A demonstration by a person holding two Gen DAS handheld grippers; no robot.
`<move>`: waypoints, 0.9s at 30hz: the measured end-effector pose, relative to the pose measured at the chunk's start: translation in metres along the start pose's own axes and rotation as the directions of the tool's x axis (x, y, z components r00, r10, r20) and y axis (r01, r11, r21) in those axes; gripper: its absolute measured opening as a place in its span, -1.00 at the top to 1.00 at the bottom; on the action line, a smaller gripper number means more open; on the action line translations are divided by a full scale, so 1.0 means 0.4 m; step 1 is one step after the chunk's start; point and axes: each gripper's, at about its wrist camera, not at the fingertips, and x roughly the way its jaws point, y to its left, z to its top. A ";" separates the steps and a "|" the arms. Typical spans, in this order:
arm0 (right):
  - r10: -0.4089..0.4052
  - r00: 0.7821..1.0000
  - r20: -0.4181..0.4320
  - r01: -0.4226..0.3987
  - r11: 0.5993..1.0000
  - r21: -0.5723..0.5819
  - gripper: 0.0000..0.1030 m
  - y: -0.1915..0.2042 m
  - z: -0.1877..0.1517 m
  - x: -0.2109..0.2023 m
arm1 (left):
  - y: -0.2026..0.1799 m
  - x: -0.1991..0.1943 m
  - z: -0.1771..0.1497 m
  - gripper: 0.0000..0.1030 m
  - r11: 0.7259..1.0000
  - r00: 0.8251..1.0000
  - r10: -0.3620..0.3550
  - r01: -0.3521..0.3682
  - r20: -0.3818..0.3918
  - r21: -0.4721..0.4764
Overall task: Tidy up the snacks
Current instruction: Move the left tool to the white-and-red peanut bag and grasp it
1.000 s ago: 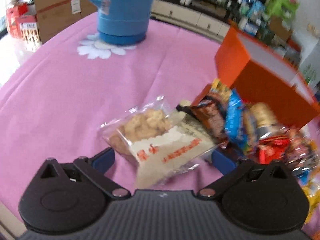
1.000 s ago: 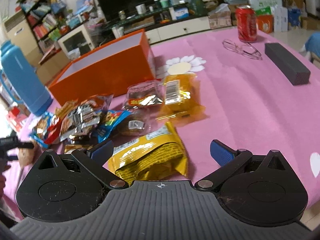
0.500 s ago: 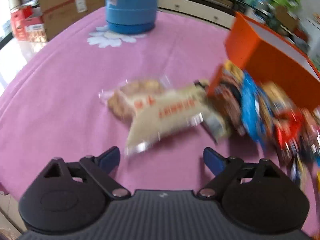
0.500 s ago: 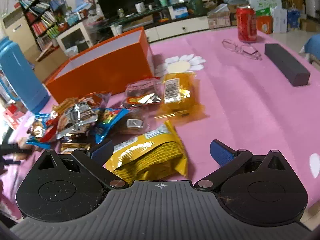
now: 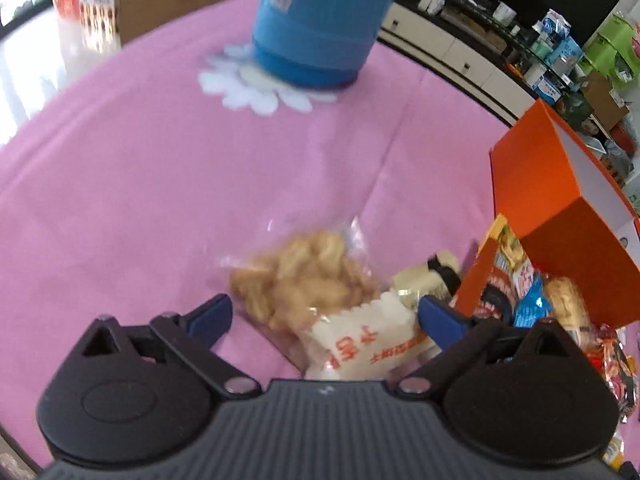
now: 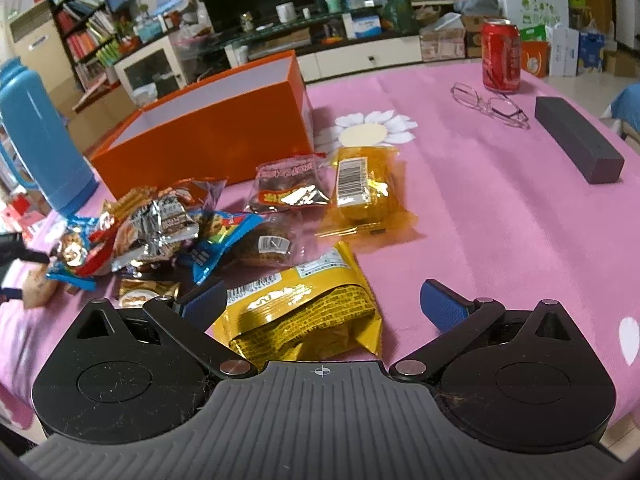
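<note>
Left gripper (image 5: 324, 314): fingers spread around fried-snack packet (image 5: 320, 292), red lettering unreadable, on pink bench (image 5: 160, 184). Right gripper (image 6: 320, 304): fingers spread over yellow pouch (image 6: 304, 312). Orange box (image 6: 208, 136) behind snack pile (image 6: 160, 224)

Tablecloth (image 5: 160, 184): matt pink cloth, creased. Twist-snack packet (image 5: 320, 296): clear glossy plastic film, white printed end. Box (image 6: 224, 128): smooth orange card. Yellow pouch (image 6: 308, 308): shiny foil. Gripper housings ribbed matt black plastic; 2 blue textured pads (image 6: 440, 304).
</note>
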 end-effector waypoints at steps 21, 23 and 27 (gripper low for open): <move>0.066 0.997 -0.036 -0.071 0.985 -0.159 -0.82 0.059 -0.026 0.011 | -0.080 0.000 -0.093 -0.91 0.921 1.000 0.008 -0.007 0.000 0.389; 0.015 0.999 -0.052 -0.026 0.976 -0.216 -0.82 0.081 -0.039 0.027 | -0.102 -0.002 -0.112 -0.90 0.898 1.000 0.019 -0.024 0.017 0.440; -0.086 0.995 -0.052 0.071 0.968 -0.242 -0.82 0.082 -0.044 0.046 | -0.129 0.003 -0.142 -0.90 0.866 1.000 0.021 -0.023 0.011 0.500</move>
